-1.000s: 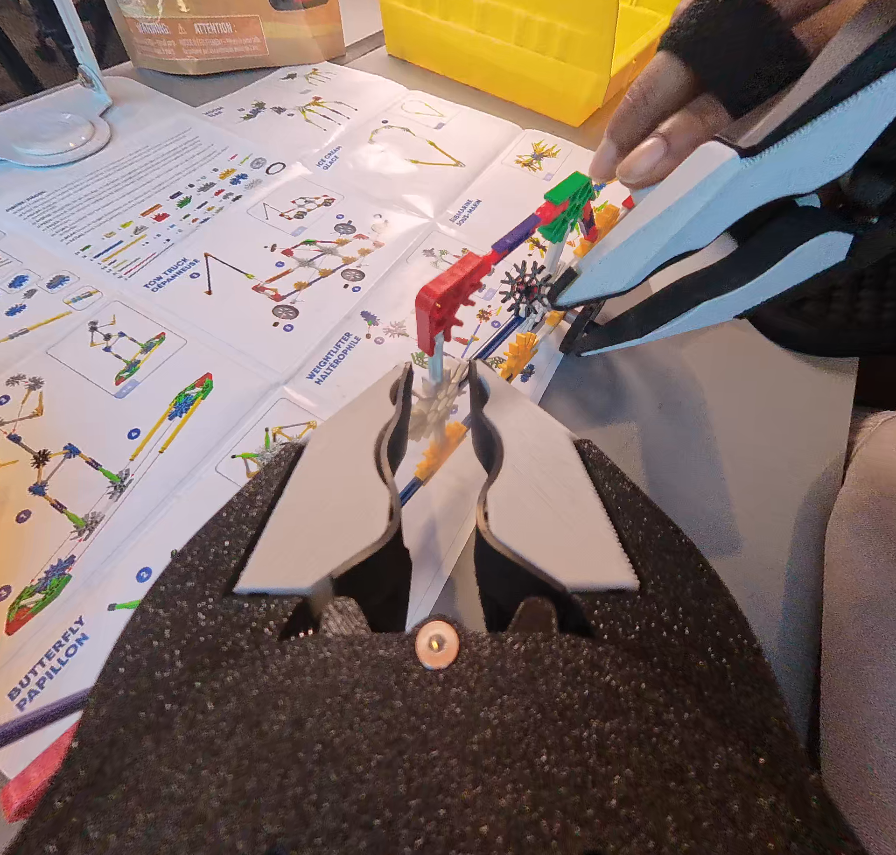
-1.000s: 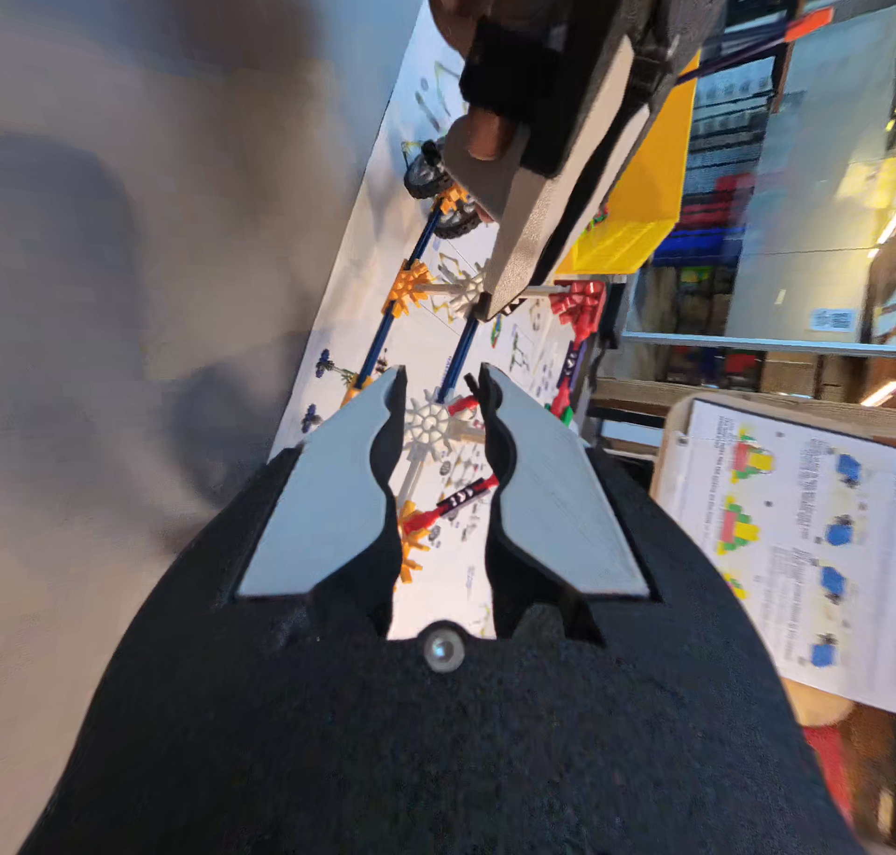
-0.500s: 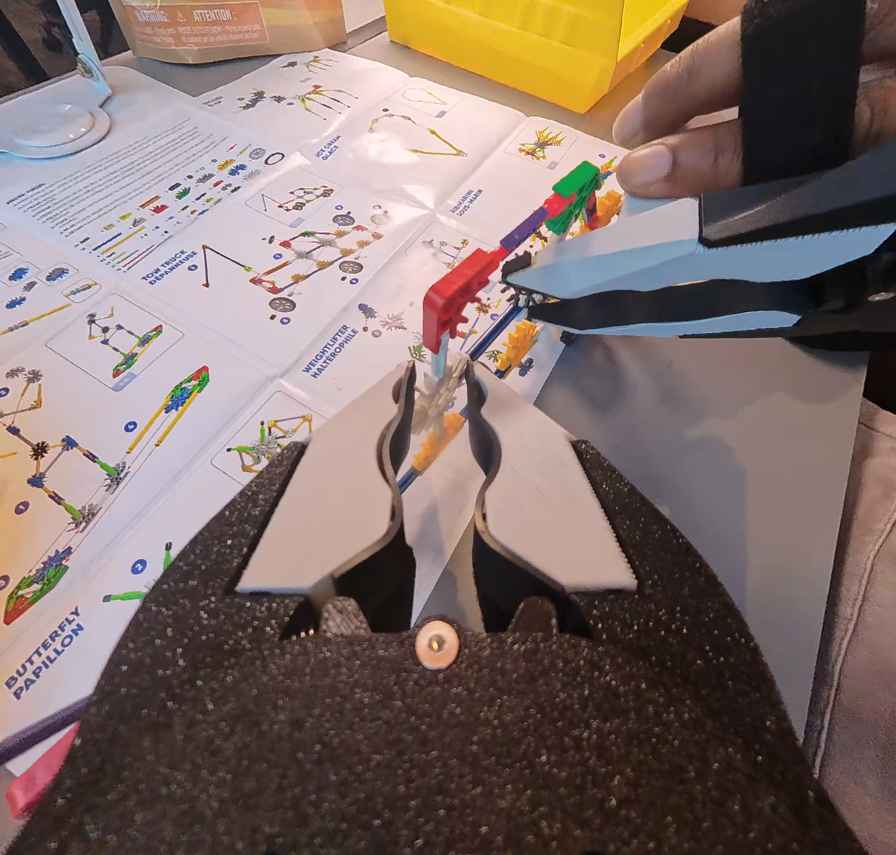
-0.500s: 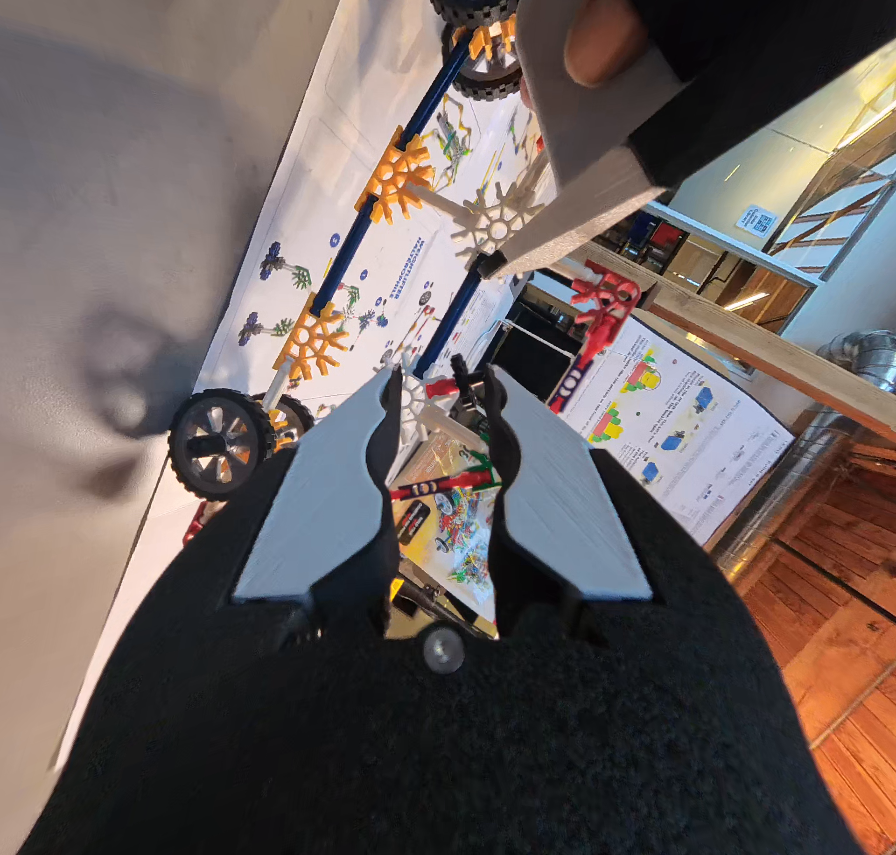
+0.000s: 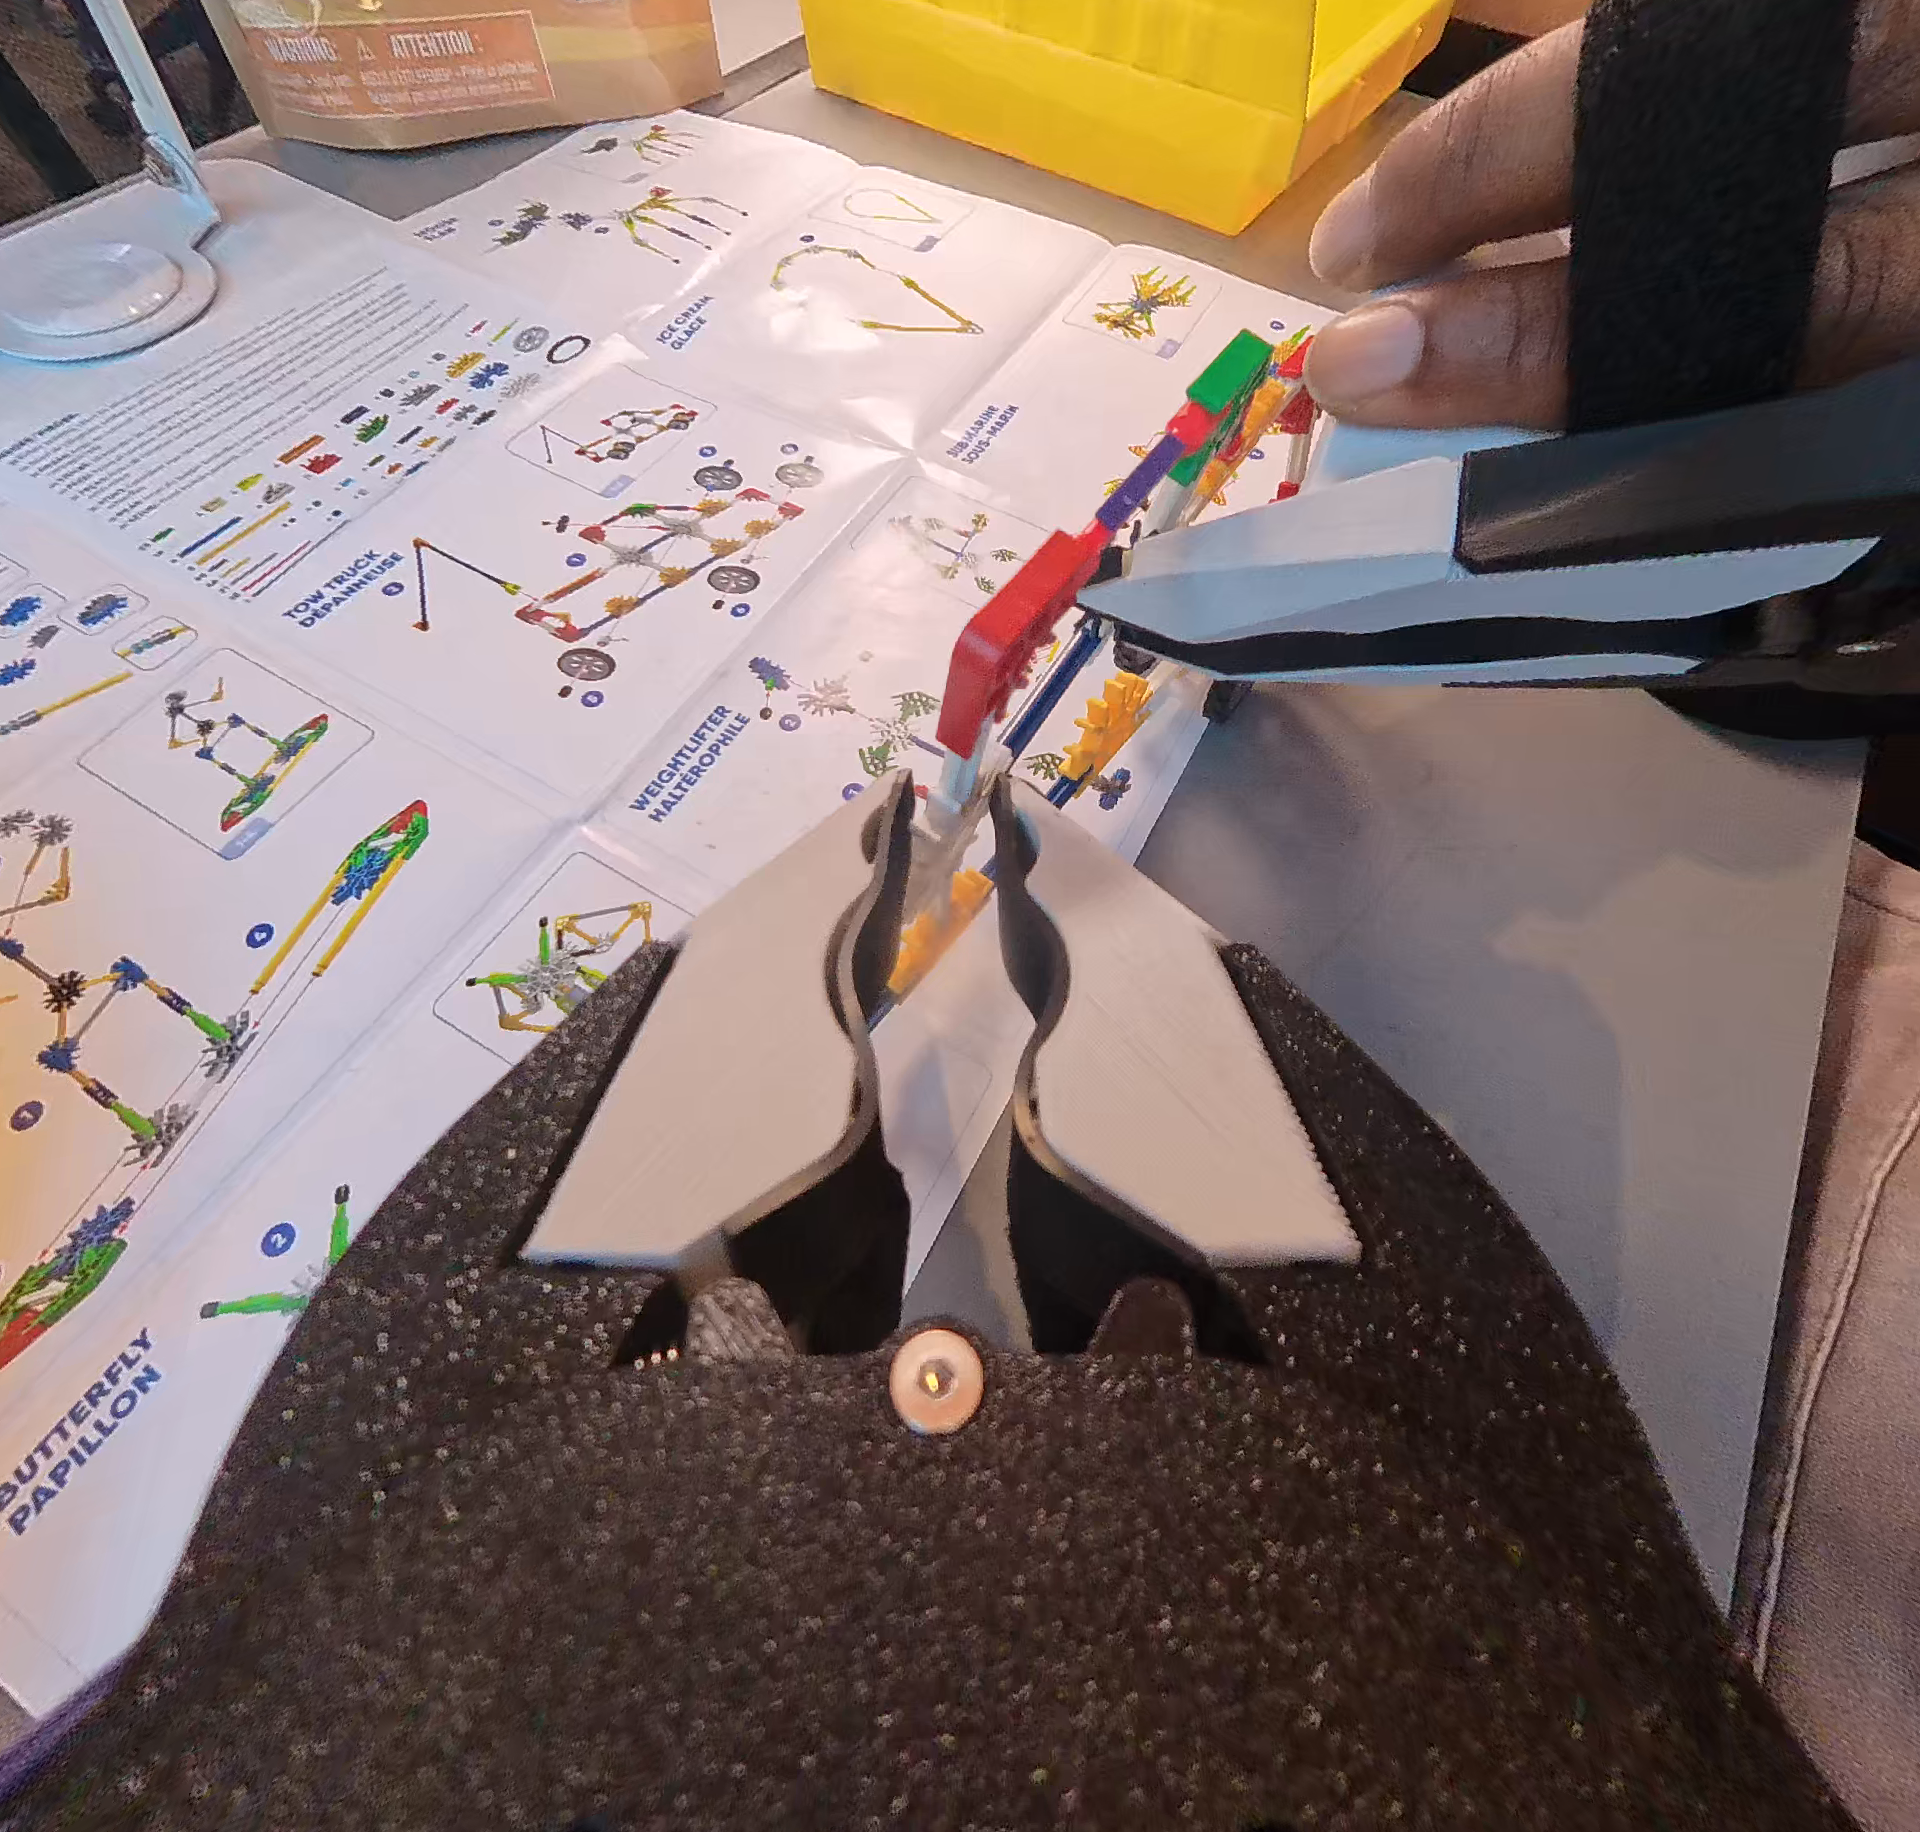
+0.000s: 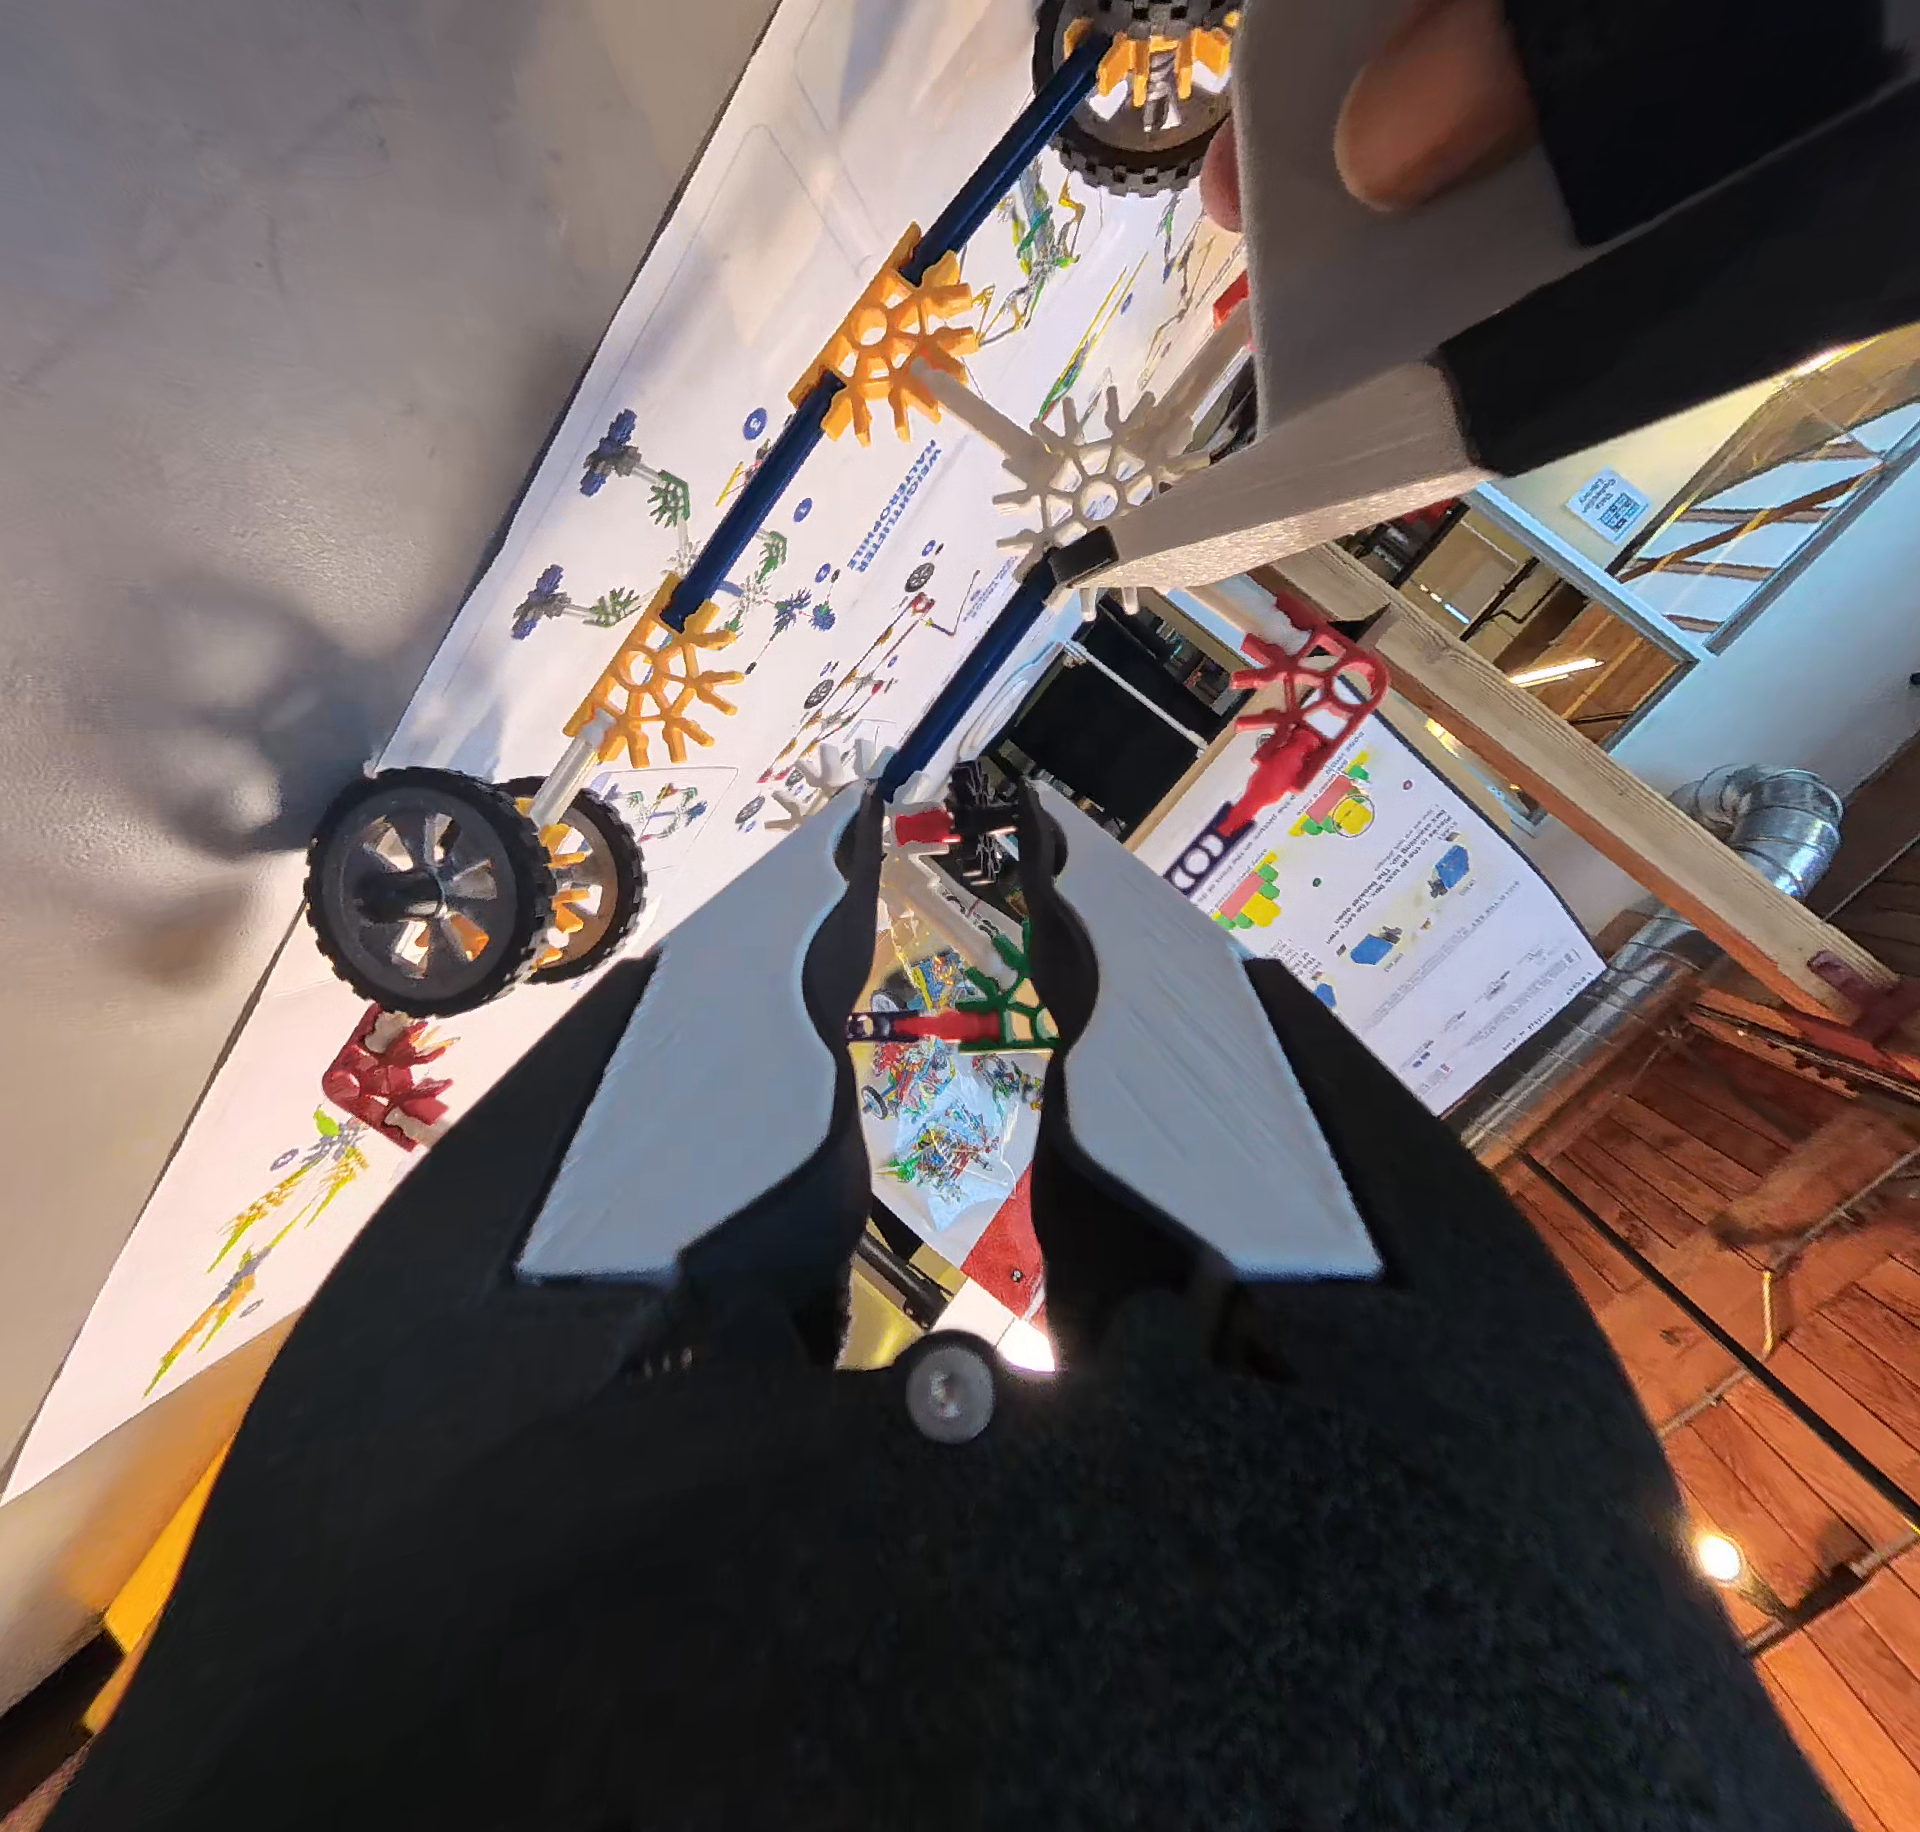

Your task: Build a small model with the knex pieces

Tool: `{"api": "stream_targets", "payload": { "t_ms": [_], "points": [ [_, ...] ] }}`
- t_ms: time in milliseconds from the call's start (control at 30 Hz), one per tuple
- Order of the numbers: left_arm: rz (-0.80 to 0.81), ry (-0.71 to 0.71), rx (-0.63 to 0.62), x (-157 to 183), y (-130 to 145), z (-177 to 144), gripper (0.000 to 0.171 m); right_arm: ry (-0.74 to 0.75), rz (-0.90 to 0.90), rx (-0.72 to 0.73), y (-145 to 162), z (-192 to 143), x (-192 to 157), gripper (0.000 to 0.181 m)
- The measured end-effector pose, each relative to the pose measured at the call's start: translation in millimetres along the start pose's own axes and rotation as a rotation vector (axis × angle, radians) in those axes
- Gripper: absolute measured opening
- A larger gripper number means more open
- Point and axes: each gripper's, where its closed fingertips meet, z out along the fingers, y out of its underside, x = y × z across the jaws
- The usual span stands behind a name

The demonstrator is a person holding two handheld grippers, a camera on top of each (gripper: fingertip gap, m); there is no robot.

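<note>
Above the instruction sheet [image 5: 540, 494] spread on the desk [image 5: 1455, 951], a rod-and-connector toy model [image 6: 727, 577] is held off the surface between two grippers, which leaves both ends supported and the frame accessible. The left gripper [image 5: 951, 795] is nearly closed, its tips pinching a white snowflake connector [image 6: 1081, 494] just below the model's red connector [image 5: 1013, 629]. The right gripper [image 6: 940, 811] is closed to a narrow gap on a small red piece [image 6: 920, 826] at the model's other end. The model's wheels [image 6: 436, 889] hang beside the sheet's edge. Beyond the sheet stand a yellow bin [image 5: 1122, 47] and a brown package [image 5: 447, 26].
</note>
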Motion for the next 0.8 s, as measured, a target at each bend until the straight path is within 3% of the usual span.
{"api": "stream_targets", "payload": {
  "t_ms": [133,200,300,400,467,600,800],
  "points": [
    [-0.003,0.013,-0.011,2,-1,1,0.012,-0.030,0.024,-0.005,2,-1,0,0.023],
    [-0.014,0.026,-0.023,3,-1,-1,0.013,-0.085,0.077,0.005,0,-3,-6,0.039],
    [-0.029,0.041,-0.033,3,0,-3,0.013,-0.101,0.209,0.135,-11,-22,4,0.045],
    [-0.040,0.061,-0.047,5,0,-4,0.013,-0.172,0.561,0.370,-18,-55,31,0.041],
    [-0.049,0.072,-0.060,4,0,-4,0.012,-0.224,0.812,0.455,-3,-64,41,0.043],
    [-0.049,0.073,-0.069,2,-1,-3,0.014,-0.353,1.025,0.444,31,-42,4,0.048],
    [-0.010,0.061,-0.060,3,-11,-15,0.014,-0.481,1.088,0.466,40,-23,-30,0.022]
  ]
}}
